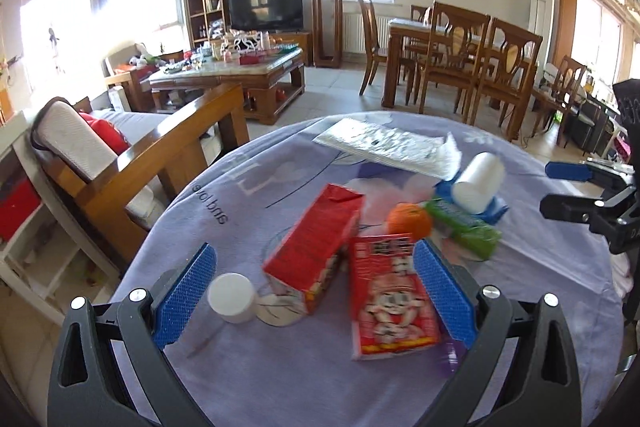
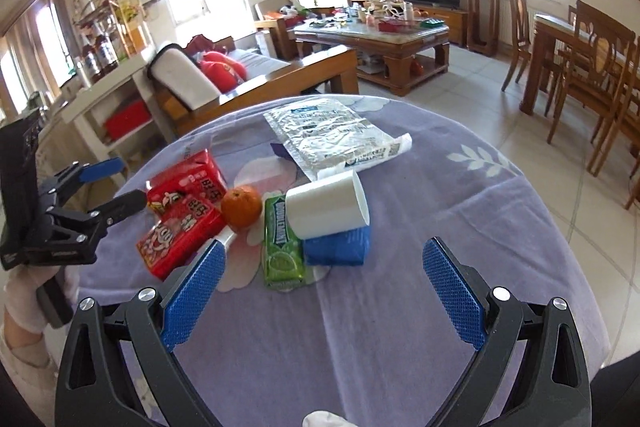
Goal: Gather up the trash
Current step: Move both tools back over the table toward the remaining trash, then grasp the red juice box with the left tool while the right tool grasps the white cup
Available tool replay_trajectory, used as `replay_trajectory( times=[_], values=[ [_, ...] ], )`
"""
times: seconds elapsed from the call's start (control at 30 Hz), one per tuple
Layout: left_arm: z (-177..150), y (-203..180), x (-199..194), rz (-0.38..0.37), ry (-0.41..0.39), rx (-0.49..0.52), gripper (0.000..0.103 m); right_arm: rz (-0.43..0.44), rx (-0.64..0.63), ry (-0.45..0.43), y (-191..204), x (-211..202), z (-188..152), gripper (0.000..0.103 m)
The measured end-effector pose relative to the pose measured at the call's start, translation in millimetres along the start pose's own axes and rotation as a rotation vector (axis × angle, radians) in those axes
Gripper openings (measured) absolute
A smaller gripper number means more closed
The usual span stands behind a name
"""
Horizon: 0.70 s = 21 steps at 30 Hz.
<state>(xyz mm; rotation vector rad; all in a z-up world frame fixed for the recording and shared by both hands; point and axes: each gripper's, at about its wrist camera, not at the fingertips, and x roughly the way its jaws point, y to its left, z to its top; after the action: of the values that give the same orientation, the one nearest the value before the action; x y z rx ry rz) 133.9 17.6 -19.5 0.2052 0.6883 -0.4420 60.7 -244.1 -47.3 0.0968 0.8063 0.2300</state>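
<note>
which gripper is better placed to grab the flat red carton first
Left. The left gripper, jaws open, already frames the flat red carton. The right gripper, also open, faces the green pack and blue roll instead.

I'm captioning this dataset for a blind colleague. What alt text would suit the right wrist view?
The right claw hangs open over a table covered in purple cloth, facing a green gum pack, an orange, a tipped white cup on a blue packet, red snack boxes and a crumpled foil bag. The left claw is open at far left; a living room lies behind.
</note>
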Motion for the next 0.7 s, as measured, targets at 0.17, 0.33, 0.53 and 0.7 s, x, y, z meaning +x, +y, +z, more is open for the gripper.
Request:
replay_trajectory(
  times=[0.17, 0.33, 0.53, 0.7],
  values=[
    [2, 7, 27, -0.038, 0.070, 0.063, 0.098, -0.014, -0.026, 0.034, 6, 32, 15, 0.097],
    [3, 10, 44, -0.086, 0.100, 0.067, 0.098, -0.019, -0.030, 0.056, 5, 56, 21, 0.097],
    [8, 21, 55, -0.146, 0.105, -0.009, 0.075, 0.001, -0.018, 0.085, -1, 77, 24, 0.080],
    [8, 18, 63, -0.168, 0.128, -0.013, 0.046, 0.001, -0.027, 0.083, -1, 82, 22, 0.062]
  ],
)
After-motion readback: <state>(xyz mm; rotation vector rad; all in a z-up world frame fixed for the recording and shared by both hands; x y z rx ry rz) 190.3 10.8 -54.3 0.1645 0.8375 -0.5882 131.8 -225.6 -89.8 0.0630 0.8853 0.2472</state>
